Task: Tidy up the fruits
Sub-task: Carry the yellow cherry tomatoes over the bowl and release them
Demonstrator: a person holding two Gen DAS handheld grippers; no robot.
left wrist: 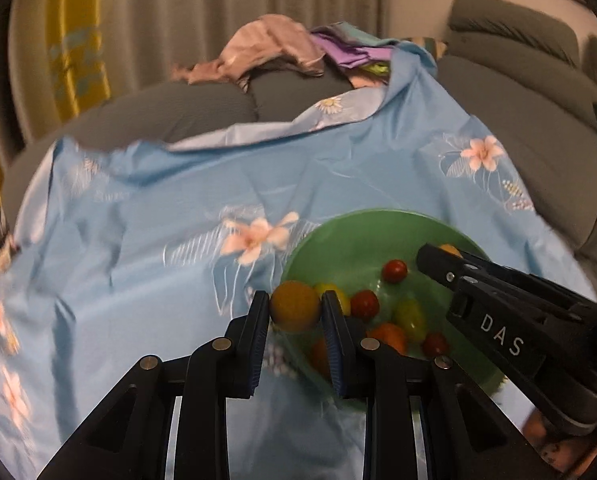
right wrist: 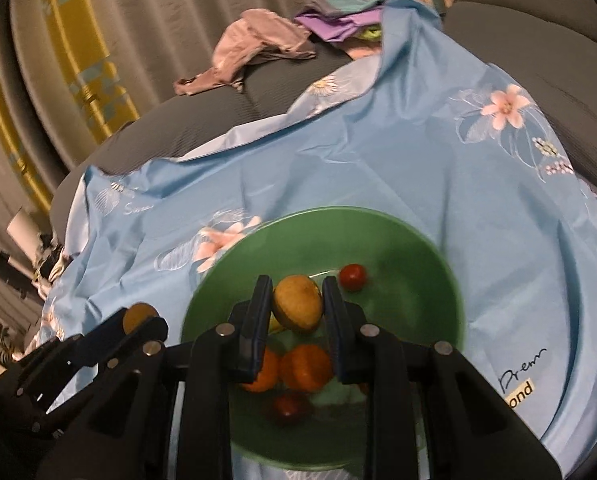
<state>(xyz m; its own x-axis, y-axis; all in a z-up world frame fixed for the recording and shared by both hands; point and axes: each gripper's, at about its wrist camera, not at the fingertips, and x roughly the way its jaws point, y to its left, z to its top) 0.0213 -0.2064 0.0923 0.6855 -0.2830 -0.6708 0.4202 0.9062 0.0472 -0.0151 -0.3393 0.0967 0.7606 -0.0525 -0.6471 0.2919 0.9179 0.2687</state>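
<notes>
Green bowl (right wrist: 418,248) sits on blue floral cloth (left wrist: 138,240); bare cloth all round its rim. Left gripper (left wrist: 295,307) at bowl's left edge, clamped on orange-yellow fruit (left wrist: 294,305). Right gripper (right wrist: 297,303) over bowl centre, gripping yellow-brown fruit (right wrist: 298,302); tomatoes (right wrist: 352,277) & oranges (right wrist: 305,368) inside.

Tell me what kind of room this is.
Probably a home living room. A grey sofa runs behind a blue floral cloth, loose clothes lie heaped on the cushions, and pleated curtains hang behind. A green bowl of fruit sits on the cloth.
</notes>
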